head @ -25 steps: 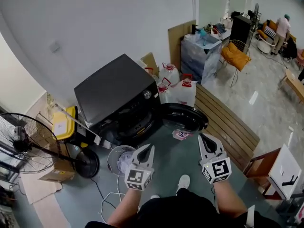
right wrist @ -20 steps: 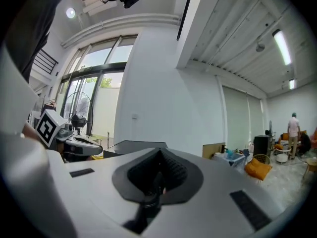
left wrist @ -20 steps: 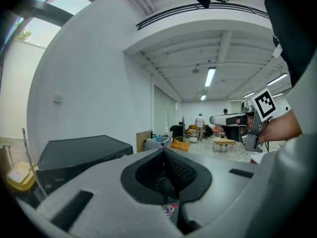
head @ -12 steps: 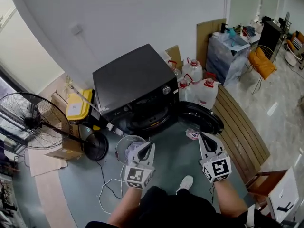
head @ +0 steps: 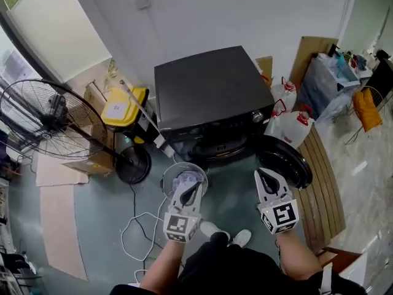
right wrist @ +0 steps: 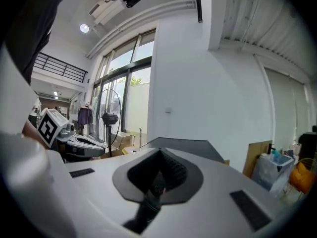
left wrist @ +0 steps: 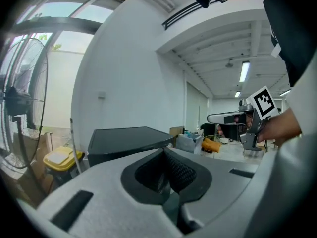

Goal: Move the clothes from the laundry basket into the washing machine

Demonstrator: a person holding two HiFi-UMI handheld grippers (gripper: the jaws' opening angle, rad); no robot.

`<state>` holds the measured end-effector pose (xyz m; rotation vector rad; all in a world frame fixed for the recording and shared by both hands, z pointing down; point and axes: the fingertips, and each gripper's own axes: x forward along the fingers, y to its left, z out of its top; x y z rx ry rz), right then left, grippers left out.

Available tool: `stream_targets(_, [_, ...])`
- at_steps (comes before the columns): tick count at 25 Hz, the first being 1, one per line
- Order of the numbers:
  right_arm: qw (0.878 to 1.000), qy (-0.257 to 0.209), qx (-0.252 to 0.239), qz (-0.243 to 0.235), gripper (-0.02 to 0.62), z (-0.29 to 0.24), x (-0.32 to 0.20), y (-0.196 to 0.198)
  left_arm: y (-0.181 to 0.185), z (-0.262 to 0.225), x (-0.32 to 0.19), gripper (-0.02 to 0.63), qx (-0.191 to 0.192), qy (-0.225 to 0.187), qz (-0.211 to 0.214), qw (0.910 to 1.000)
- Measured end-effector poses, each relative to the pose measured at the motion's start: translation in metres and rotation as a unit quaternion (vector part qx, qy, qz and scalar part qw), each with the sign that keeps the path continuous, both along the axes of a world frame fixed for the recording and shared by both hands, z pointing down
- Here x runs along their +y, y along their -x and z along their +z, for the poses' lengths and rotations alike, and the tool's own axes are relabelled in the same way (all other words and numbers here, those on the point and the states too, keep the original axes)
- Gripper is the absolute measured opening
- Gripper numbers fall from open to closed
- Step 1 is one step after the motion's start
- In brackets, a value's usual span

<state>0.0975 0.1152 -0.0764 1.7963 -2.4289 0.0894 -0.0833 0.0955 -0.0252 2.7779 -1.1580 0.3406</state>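
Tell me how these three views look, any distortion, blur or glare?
Head view: sharp, evenly lit, wall bowed by the wide lens. Left gripper view: heavy fisheye, black corners, bright window, near jaws soft. Right gripper view: same fisheye, bright windows, near jaws blurred.

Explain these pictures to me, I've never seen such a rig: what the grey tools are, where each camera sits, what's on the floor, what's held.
A person holds a two-jaw tool in each hand. The head view comes from a camera on the person's head, looking down: the left hand-held gripper and right hand-held gripper point toward a black washing machine whose round door is open. On the floor before it stands a round white laundry basket with clothes inside; a standing fan is nearby. The other two pictures come from cameras riding on each gripper, looking along its jaws. Both pairs of jaws are shut with nothing between them: nothing is held.
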Motion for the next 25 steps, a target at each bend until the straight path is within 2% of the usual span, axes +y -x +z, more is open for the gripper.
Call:
stream_targets(5, [0.998, 0.007, 0.015, -0.06, 0.005, 0.008, -0.051, 0.063, 0.054, 0.011, -0.03, 0.005, 0.012, 0.005, -0.046, 0.9989])
stream_targets(10, [0.995, 0.019, 0.012, -0.096, 0.005, 0.033, -0.093, 0.11, 0.091, 0.043, -0.06, 0.005, -0.006, 0.016, -0.069, 0.9975])
stream_targets(15, [0.989, 0.042, -0.004, -0.144, 0.005, 0.058, -0.124, 0.135, 0.105, 0.073, -0.078, 0.005, -0.04, 0.042, -0.105, 0.9928])
stream_targets(19, [0.979, 0.049, -0.002, -0.199, 0.005, 0.084, -0.14, 0.148, 0.106, 0.108, -0.088, 0.005, -0.062, 0.075, -0.134, 0.9861])
stream_targets(22, [0.971, 0.046, 0.018, -0.235, 0.005, 0.118, -0.145, 0.15, 0.109, 0.155, -0.083, 0.005, -0.072, 0.101, -0.156, 0.9799])
stream_targets(25, [0.968, 0.043, 0.025, -0.248, 0.005, 0.172, -0.156, 0.148, 0.117, 0.217, -0.085, 0.005, -0.071, 0.109, -0.18, 0.9751])
